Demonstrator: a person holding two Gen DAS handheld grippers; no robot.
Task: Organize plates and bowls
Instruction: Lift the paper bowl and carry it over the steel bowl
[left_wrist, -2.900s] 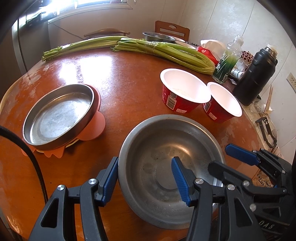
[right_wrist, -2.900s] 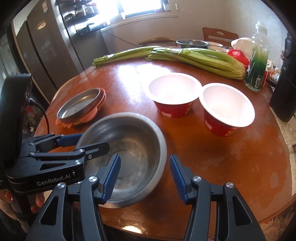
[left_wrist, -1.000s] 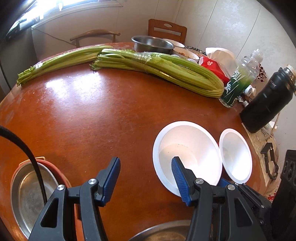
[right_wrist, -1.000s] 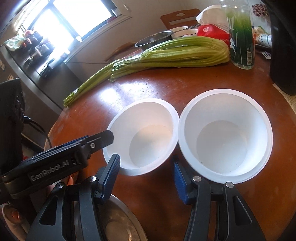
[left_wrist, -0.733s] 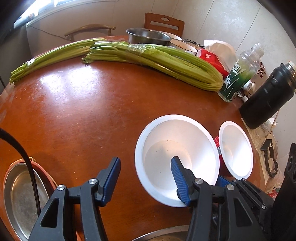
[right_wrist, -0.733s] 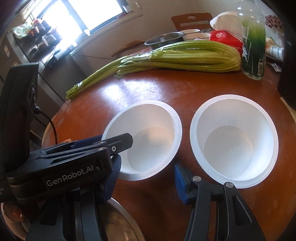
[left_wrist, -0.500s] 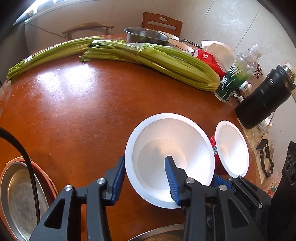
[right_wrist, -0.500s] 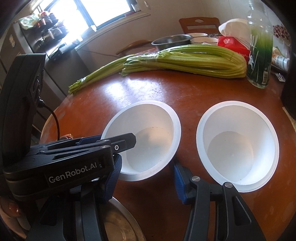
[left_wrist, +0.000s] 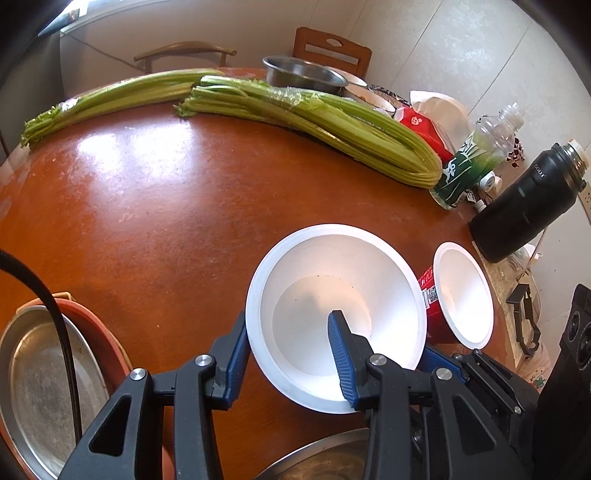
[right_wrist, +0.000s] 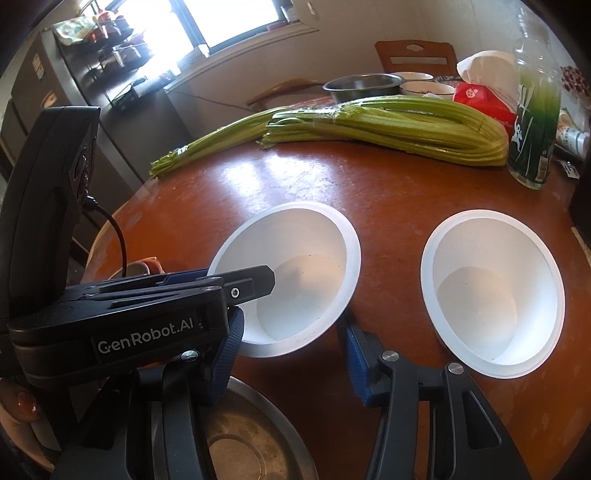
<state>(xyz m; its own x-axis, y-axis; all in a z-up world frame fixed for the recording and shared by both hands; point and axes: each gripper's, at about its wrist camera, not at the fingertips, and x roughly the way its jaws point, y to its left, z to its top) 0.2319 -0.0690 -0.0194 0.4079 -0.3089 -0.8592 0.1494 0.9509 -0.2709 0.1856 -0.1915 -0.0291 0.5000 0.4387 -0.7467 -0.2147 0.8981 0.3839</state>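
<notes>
The left gripper (left_wrist: 288, 354) has just been closing, and its fingers now pinch the rim of the near cup (left_wrist: 334, 314) — one finger inside, one outside. The right gripper (right_wrist: 291, 354) has been closing too; its fingers sit on both sides of that cup, but I cannot tell if they touch it. The far cup (right_wrist: 493, 291) stands just beside, on the brown surface (left_wrist: 147, 206).

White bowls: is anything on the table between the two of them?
No. The right wrist view shows only bare table between one bowl and the other bowl; their rims stand apart.
</notes>
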